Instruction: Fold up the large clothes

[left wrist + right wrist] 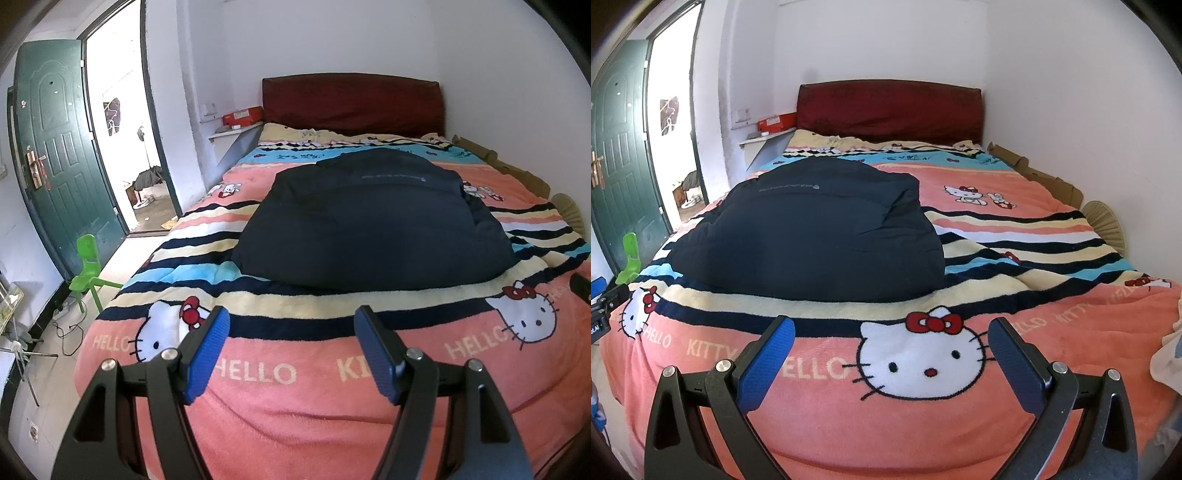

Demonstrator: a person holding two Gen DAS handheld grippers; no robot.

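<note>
A dark navy padded jacket (373, 225) lies folded in a thick bundle on the bed, over the striped part of the pink cartoon-cat blanket (280, 402). In the right wrist view the jacket (812, 229) sits left of centre. My left gripper (291, 325) hovers above the blanket at the foot of the bed, short of the jacket, open with nothing between its blue pads. My right gripper (892, 334) is also open and empty, over the cat's face on the blanket (1052, 258). The right gripper's tip (580, 287) shows at the right edge of the left wrist view.
A dark red headboard (351, 103) stands against the far wall. Flattened cardboard (1038, 177) and a woven fan (1104, 221) lie along the right wall. On the left are an open green door (59, 155), a small green chair (88, 273) and a shelf with a red box (242, 115).
</note>
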